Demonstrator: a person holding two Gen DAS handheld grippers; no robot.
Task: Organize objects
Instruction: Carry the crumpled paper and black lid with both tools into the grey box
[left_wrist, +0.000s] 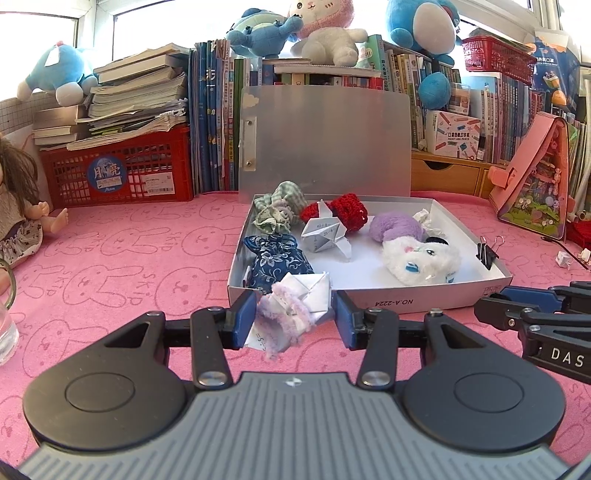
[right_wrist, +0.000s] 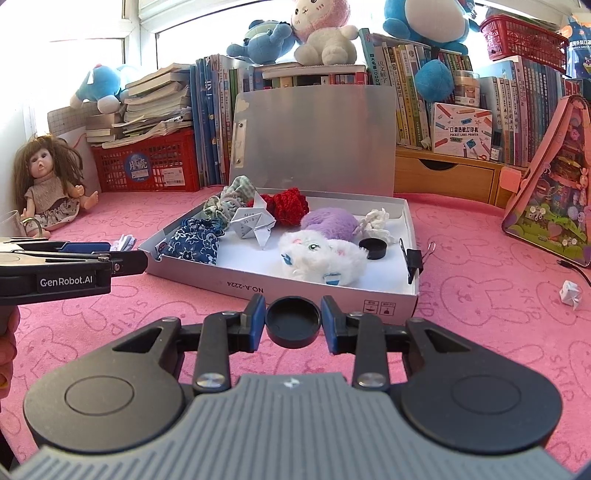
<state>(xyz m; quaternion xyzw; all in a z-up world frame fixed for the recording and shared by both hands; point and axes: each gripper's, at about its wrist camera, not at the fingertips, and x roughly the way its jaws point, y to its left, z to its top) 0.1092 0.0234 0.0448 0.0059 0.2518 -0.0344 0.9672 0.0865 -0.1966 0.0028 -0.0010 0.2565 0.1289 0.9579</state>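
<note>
- Box (right_wrist: 402, 218) lies open on the pink cloth (left_wrist: 129, 258), just ahead of us.
- Our left gripper (left_wrist: 295, 317) clamps a folded paper piece with fuzzy trim (left_wrist: 291, 310); loose trim could snag and spill it.
- Our right gripper (right_wrist: 293, 323) pinches a black cap (right_wrist: 293, 321) by its rim; it may pop free short of the wall.

The doll (left_wrist: 14, 206) is cut off by the left edge in the left wrist view, so only part of her shows. A clear glass (left_wrist: 5, 332) there is cut off too. The blue flowered pouch (left_wrist: 277, 262) is partly hidden behind the folded paper with fuzzy trim (left_wrist: 291, 310). The tiny writing on the books (right_wrist: 424, 99) is too small to read.
</note>
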